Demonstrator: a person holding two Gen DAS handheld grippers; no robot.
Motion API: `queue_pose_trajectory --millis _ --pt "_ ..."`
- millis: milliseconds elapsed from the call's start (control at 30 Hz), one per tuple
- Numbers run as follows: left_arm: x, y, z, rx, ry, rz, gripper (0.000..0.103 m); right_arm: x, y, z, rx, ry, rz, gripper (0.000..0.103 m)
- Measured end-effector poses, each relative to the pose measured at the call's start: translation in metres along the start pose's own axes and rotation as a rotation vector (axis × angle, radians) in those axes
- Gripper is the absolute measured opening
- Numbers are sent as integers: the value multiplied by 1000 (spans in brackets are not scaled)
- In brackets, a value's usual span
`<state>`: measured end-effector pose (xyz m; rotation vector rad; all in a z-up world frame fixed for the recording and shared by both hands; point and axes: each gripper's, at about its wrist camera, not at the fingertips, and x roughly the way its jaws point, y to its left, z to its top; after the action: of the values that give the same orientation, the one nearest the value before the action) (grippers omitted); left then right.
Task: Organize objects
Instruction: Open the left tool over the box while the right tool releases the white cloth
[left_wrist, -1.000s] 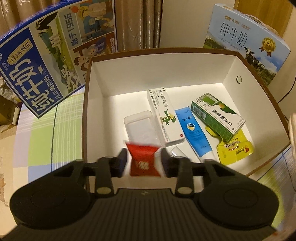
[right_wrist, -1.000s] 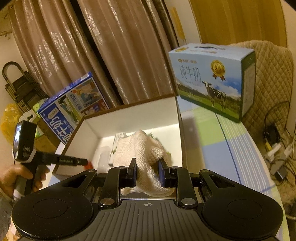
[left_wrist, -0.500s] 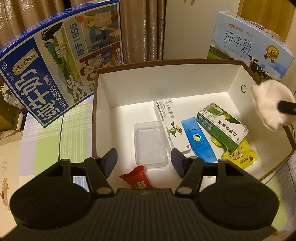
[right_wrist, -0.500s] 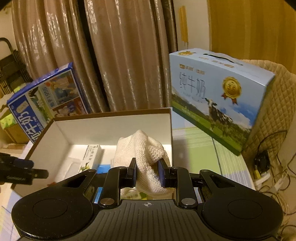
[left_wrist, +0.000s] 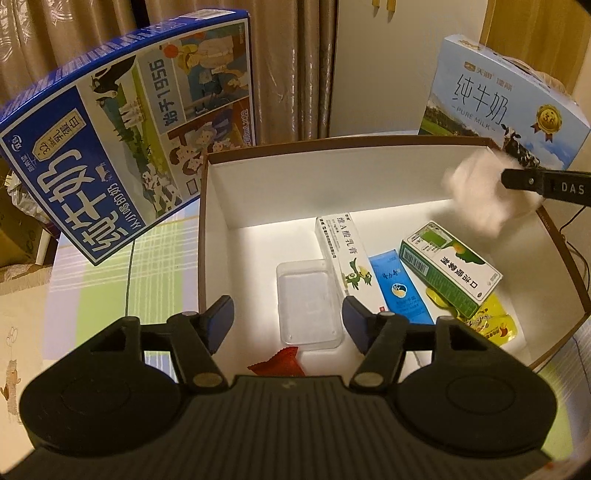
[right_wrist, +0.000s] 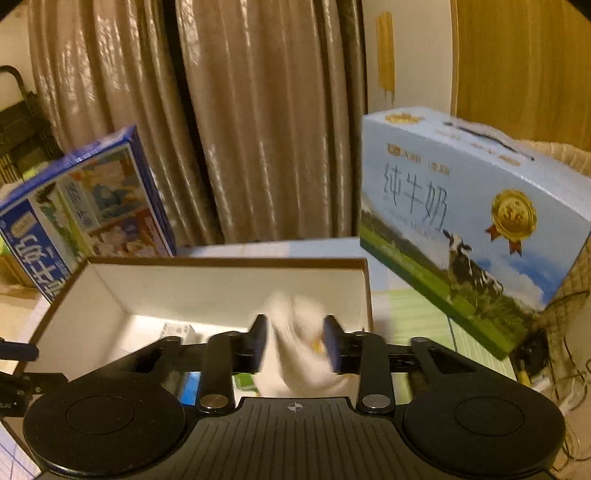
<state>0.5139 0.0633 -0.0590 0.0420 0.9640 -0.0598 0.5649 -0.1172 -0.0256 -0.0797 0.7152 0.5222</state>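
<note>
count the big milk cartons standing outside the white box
2: the dark blue milk carton leans by the white box's left wall; the light blue milk carton stands beyond its far right corner. More may sit out of view.

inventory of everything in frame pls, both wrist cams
storage box: 1, brown rim, white inside, on the table
red packet: 1, red, box floor, near edge
clear case: 1, transparent, box floor beside the white carton
white carton: 1, white with green print, box floor
blue tube: 1, blue, box floor
green carton: 1, green and white, lying over the yellow pouch
yellow pouch: 1, yellow, box floor
white cloth: 1, white, between the right tool's jaws, above the box
milk cases: 2, dark blue and light blue, behind the box
curtain: beige, backdrop
left tool: open, empty
right tool: jaws opening
</note>
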Motion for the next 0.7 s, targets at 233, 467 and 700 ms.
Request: queue_pose_trajectory --millis 233,467,700 --pt "-4 1 -3 -9 -4 -6 62 -15 3 -8 0 5 32 54" --pt "-16 -5 -6 -5 -14 -24 66 -37 5 -19 15 22 72 55" --pt "-37 -11 -8 -16 -44 -40 75 -64 7 -26 53 27 100 57"
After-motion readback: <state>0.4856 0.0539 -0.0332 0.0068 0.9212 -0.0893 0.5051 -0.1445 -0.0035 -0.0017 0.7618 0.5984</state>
